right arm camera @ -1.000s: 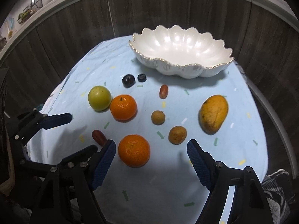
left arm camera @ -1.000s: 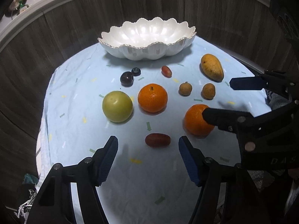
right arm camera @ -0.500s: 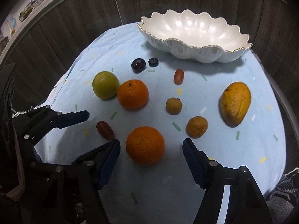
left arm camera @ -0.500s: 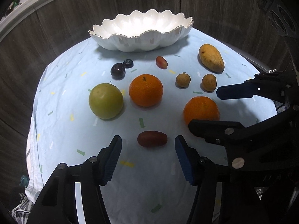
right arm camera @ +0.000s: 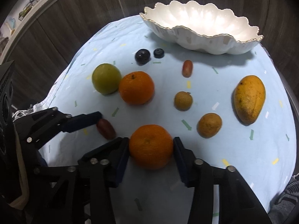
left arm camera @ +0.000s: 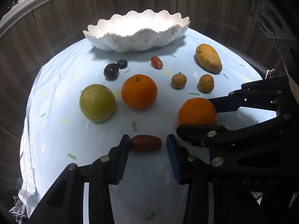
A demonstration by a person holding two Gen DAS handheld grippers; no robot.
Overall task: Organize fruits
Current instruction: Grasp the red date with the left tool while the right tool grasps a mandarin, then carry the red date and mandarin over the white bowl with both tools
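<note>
A white scalloped bowl (left arm camera: 136,35) stands empty at the far edge of the pale blue cloth (left arm camera: 56,130). My left gripper (left arm camera: 147,145) is closing around a dark red oblong fruit (left arm camera: 145,143) that lies on the cloth. Its left pad is at the fruit's end, and a small gap shows at the right pad. My right gripper (right arm camera: 151,145) is closing on the near orange (right arm camera: 151,146), and both pads touch its sides. A second orange (right arm camera: 136,87), a green round fruit (right arm camera: 106,78) and a mango (right arm camera: 249,99) lie farther out.
Between the oranges and the bowl lie two small brown fruits (right arm camera: 183,100) (right arm camera: 209,124), a red grape (right arm camera: 187,68), a dark plum (right arm camera: 142,56) and a blueberry (right arm camera: 158,53). A dark wood-panelled wall rises behind the cloth. The two grippers sit close side by side.
Both grippers came down and forward toward the cloth and narrowed their jaws. The left now flanks the dark red fruit; the right has closed in onto the near orange.
</note>
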